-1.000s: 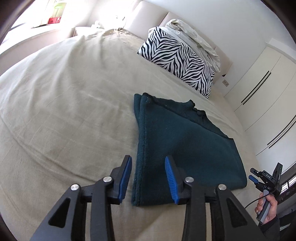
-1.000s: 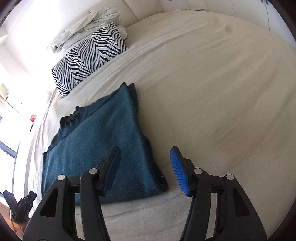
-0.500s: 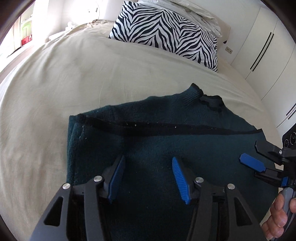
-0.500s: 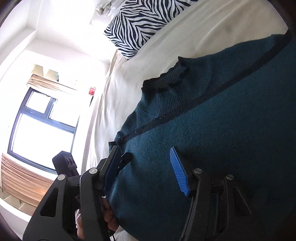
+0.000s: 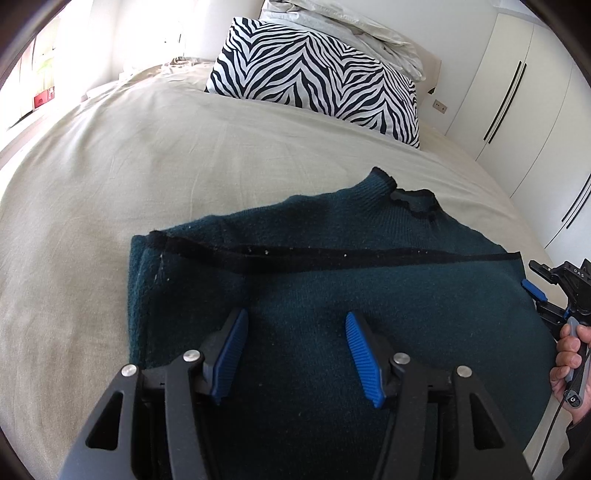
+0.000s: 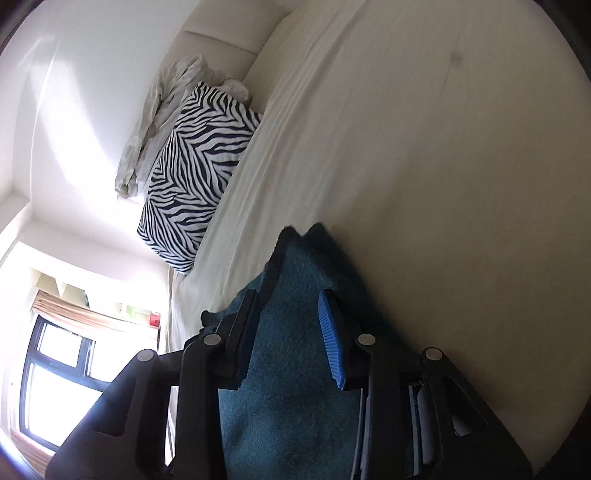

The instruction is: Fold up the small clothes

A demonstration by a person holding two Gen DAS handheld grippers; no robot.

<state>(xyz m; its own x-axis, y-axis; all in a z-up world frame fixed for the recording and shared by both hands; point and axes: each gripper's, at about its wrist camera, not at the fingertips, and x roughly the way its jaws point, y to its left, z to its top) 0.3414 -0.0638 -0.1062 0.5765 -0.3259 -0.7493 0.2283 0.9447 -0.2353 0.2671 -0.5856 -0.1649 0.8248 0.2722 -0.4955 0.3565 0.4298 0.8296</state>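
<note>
Sweater: a dark green sweater (image 5: 332, 295) lies folded on the bed, with its neck hole at the far edge, toward the pillow. A thin black line runs across it from side to side.
Sweater in the right view: the sweater (image 6: 295, 369) looks more blue here, and it fills the gap between the two fingers.
Left gripper: the left gripper (image 5: 293, 354) is over the near part of the sweater. Its jaws are spread apart with the blue pads facing each other. They have just been opening a little more. The pads do not press on the cloth.
Right gripper: the right gripper (image 6: 286, 341) is tilted over on its side. Its jaws have just been closing, and the sweater is between them. There is a gap left between the pads, and I cannot tell if they squeeze the cloth.
Hand: a hand (image 5: 569, 362) holds the right gripper's handle at the right edge of the sweater.
Bed: the bed (image 5: 147, 166) has a plain cream sheet.
Pillow: a pillow (image 5: 317, 81) with black and white zebra stripes stands at the head of the bed.
Blanket: a crumpled white blanket (image 5: 362, 26) lies behind the pillow.
Closet: white closet doors (image 5: 517, 92) with thin dark handles stand to the right.
Window: a window (image 6: 55, 369) with a dark frame shows in the right view.
</note>
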